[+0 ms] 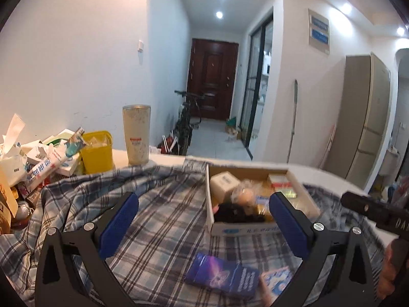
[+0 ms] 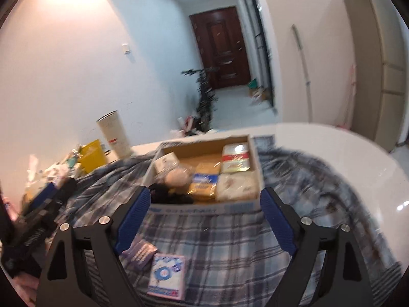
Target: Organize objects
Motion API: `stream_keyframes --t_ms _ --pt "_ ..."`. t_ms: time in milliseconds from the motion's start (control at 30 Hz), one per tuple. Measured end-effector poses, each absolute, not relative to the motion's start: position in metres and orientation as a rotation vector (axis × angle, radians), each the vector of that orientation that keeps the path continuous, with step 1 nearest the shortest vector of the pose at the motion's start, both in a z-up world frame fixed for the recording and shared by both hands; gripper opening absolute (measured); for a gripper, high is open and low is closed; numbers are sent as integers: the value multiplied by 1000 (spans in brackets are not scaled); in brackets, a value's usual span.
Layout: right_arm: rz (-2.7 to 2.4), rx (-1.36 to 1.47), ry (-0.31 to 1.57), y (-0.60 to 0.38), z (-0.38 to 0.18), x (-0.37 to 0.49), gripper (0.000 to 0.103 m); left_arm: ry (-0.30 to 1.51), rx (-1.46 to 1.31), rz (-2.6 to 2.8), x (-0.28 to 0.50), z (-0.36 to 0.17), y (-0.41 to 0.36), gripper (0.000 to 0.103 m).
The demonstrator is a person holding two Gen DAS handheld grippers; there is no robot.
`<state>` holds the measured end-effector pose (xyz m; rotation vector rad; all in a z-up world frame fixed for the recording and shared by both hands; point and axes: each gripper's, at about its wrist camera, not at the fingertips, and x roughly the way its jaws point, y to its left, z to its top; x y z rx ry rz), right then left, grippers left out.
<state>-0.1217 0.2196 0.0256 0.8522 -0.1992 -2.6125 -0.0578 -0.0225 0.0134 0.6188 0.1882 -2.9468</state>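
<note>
Cardboard box on plaid cloth; left gripper and right gripper both spread wide, empty

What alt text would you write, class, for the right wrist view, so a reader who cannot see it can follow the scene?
The open right gripper, holding nothing, hovers over a plaid cloth before an open cardboard box packed with wrapped packets. Two small flat packages lie on the cloth near the fingers, and a tall cup and yellow container stand beyond.

left gripper: jaws wide, empty | right gripper: jaws wide, seemingly empty (blurred)
</note>
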Motion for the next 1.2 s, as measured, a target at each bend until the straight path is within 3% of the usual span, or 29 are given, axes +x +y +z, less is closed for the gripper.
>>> stream_keyframes --t_ms 133,367,633,800,867,1033,1200 --pt "-2605 938 -147 216 -2 -125 87 110 636 -2914 -63 2 -23 103" --pt "-2491 1111 -207 213 -32 -135 87 143 758 -2930 -72 -13 -18 103" --pt "-2485 1108 -81 210 -24 -143 87 72 749 -2930 -72 -24 -8 103" --pt "-2509 952 142 231 -16 -152 87 112 754 -2909 -71 -26 -16 103" --pt "-2557 886 83 245 -18 -153 87 53 793 -2880 -76 -30 -14 103" --pt "-2439 1015 -340 260 -28 -157 87 43 836 -2873 -80 -34 -20 103" --pt "-2463 1087 -247 223 -31 -150 87 -5 879 -2843 -85 -34 -34 103"
